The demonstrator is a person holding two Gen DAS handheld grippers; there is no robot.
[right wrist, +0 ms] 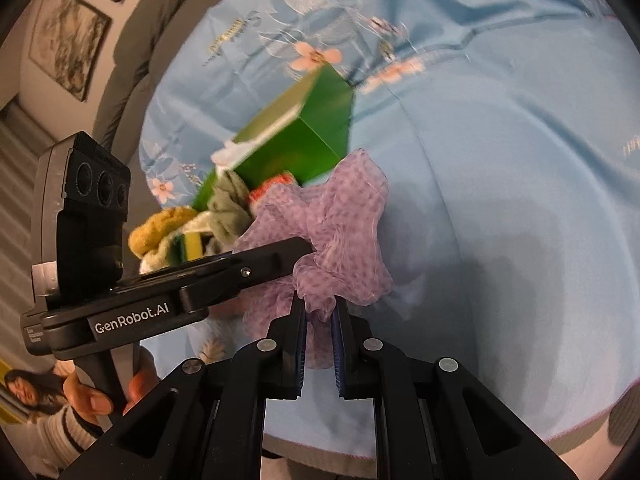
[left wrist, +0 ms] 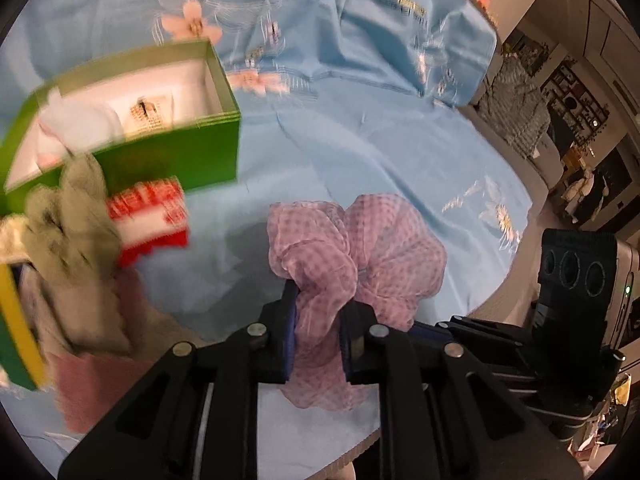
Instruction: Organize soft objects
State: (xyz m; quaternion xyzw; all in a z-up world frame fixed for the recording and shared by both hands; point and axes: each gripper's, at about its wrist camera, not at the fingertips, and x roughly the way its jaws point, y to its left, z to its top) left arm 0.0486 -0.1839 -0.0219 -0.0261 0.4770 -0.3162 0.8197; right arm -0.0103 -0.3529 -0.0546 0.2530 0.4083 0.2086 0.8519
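A: Where is the sheer pink-and-lilac checked gauze scarf [left wrist: 352,248]?

B: Bunched on the light blue embroidered cloth [left wrist: 360,128], near the open green cardboard box with the white inside [left wrist: 172,156], on the side of the box's long green wall. Both grippers have it.

A: How do the jaws stand?

B: The left gripper [left wrist: 318,332] pinches a gathered fold of the scarf between its blue pads. The right gripper [right wrist: 320,316] is pressed nearly together on another twist of the same scarf [right wrist: 340,236].

A: What else lies by the box?

B: A red-and-white patterned fabric piece [left wrist: 152,216] just beside its long wall, touching a crumpled grey-green cloth [left wrist: 76,232]. In the right wrist view a mustard-yellow fuzzy cloth [right wrist: 160,228] sits further from the box, past the grey-green one.

A: Anything inside the box?

B: Something white and soft at one end; it is too blurred to name.

A: And the person?

B: A hand [right wrist: 100,396] grips the left gripper's handle, with a striped sleeve [right wrist: 60,432] below it.
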